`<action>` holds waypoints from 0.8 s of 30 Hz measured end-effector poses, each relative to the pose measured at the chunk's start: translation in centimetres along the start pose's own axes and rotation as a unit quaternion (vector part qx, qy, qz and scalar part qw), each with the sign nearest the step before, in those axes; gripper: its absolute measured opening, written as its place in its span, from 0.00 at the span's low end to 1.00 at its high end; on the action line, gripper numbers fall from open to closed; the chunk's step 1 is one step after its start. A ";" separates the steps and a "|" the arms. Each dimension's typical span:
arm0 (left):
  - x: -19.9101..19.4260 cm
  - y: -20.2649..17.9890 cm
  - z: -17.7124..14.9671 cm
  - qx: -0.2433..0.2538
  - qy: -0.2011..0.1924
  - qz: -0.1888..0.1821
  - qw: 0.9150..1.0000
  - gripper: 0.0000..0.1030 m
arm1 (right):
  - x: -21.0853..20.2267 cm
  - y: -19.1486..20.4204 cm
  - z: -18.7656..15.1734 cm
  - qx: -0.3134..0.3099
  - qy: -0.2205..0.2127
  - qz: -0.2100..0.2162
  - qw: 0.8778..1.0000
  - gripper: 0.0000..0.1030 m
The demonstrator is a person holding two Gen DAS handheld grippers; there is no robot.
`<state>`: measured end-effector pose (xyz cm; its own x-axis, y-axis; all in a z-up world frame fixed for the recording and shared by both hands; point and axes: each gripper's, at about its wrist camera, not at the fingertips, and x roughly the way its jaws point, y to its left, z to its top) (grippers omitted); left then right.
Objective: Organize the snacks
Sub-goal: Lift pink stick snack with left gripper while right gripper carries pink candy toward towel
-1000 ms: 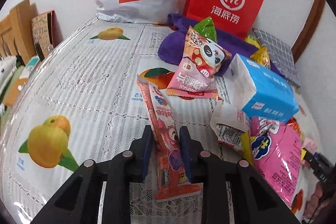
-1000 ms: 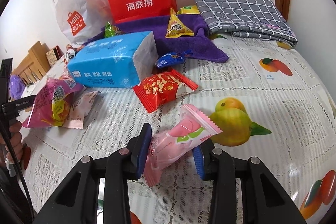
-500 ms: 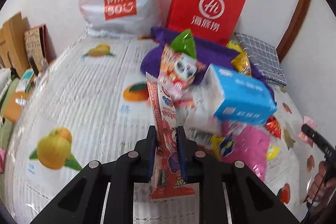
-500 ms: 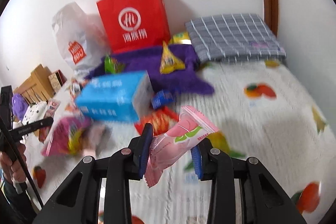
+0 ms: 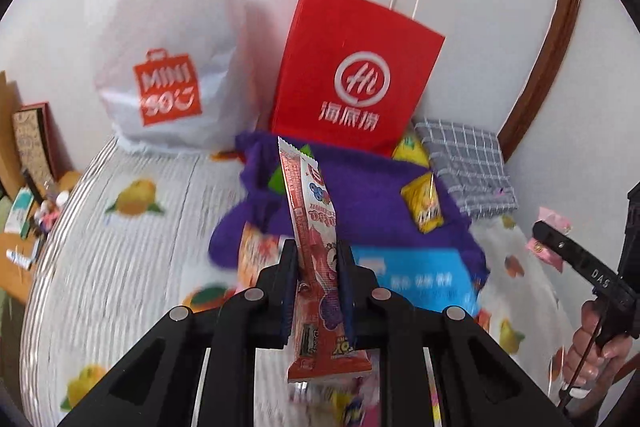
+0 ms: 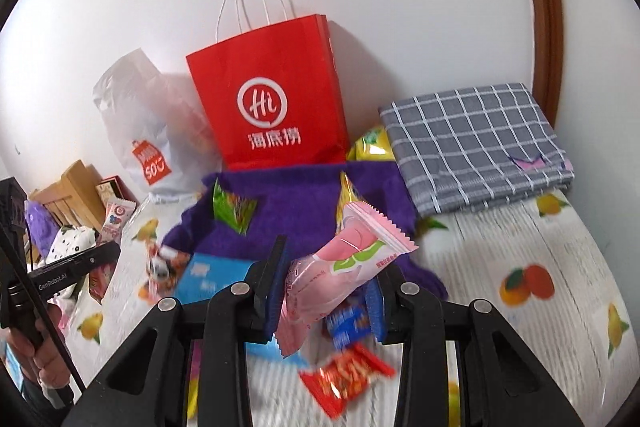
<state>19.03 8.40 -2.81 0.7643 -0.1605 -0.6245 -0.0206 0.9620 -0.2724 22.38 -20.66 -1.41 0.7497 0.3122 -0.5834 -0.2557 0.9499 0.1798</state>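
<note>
Left claw (image 5: 316,267) grips a red stick packet (image 5: 316,247); only right view shows right claw (image 6: 326,281) clamping pink wrapper (image 6: 340,275).

I see a long, flat red-and-pink foil snack stick (image 5: 316,251) standing nearly upright, pinched at its lower half. A puffy pink plastic snack packet with a green leaf print (image 6: 340,267) tilts up to the right, gripped across its middle.

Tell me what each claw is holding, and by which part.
The left claw grips a long red snack stick around its lower half. The right claw pinches a pink snack packet across its lower middle, the upper end sticking out.
</note>
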 end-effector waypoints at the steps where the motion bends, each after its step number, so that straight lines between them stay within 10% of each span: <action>1: 0.3 -0.1 0.6 0.001 -0.003 -0.001 1.000 0.17 | 0.6 0.1 0.7 0.002 0.001 0.000 1.000 0.34; 9: 2.8 1.2 1.7 -0.019 -0.011 -0.011 1.000 0.17 | 5.0 0.2 4.5 0.021 0.005 0.012 1.000 0.34; 24: 4.7 3.4 0.5 -0.056 0.002 -0.024 0.998 0.17 | 11.8 -3.3 1.3 0.069 0.037 0.032 0.996 0.34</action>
<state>22.85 11.02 -6.29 0.7634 -0.2061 -0.6121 -0.0564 0.9228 -0.3810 32.90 -20.07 -7.85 0.6868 0.3747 -0.6228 -0.2115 0.9228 0.3221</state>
